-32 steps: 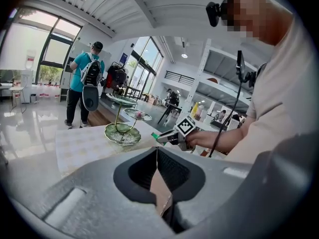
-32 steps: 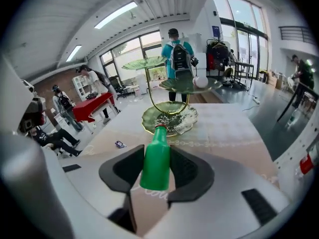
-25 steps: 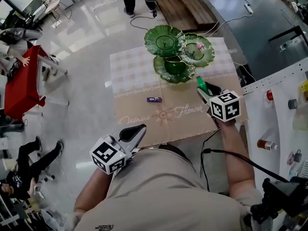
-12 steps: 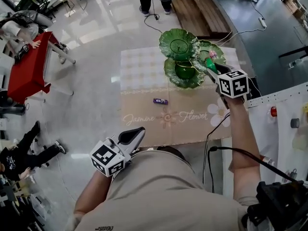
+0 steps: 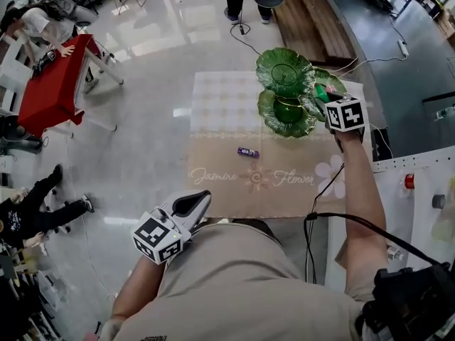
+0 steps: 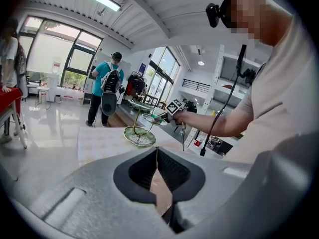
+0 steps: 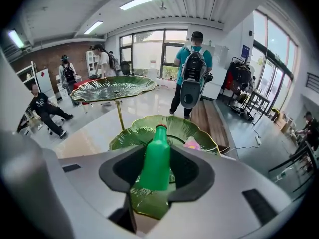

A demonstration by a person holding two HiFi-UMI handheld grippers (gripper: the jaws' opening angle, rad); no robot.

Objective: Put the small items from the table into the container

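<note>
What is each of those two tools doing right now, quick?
Left tool: closed, nothing in it.
Right tool: closed on a green bottle.

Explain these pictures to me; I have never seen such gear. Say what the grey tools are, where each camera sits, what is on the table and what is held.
A person holds a two-jaw gripper in each hand; the marker cubes are part of them. One picture is from a camera on the person's head, looking down. The other two are from cameras on each gripper, looking along its jaws. On the table are a small purple item and a stand of green leaf-shaped dishes, one holding something pink. The right gripper grips a green bottle over that dish. The left gripper is shut and empty.
</note>
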